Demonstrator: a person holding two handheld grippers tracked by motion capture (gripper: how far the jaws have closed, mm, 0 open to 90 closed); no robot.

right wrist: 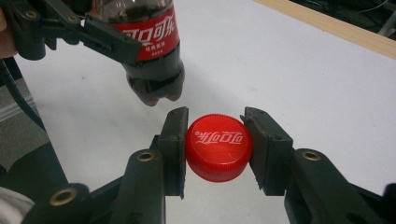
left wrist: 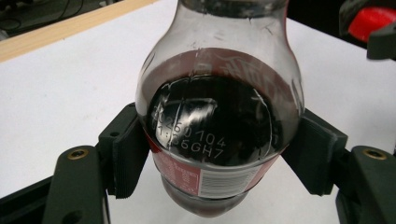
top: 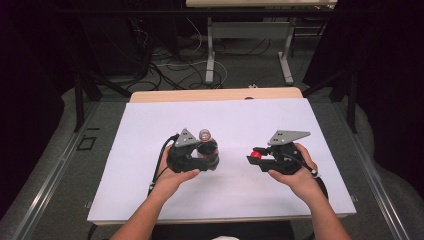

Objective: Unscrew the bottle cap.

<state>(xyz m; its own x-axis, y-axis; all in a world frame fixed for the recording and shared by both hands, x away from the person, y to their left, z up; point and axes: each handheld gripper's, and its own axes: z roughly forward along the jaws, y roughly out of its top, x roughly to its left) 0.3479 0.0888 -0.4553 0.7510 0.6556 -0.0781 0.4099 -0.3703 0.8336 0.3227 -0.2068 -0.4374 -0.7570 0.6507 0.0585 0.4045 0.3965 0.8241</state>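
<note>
A small cola bottle with dark drink and a red label is held off the white table top, its open neck uncapped. My left gripper is shut on the bottle, one jaw on each side of its body. The bottle hangs tilted above the table in the right gripper view, with the left gripper's jaws across its label. My right gripper is shut on the red screw cap, which sits squarely between its two jaws. The cap is a hand's width right of the bottle.
A white sheet covers the table, with a wooden strip along its far edge. Beyond it stand a desk's metal legs and tangled floor cables. A black frame flanks the table.
</note>
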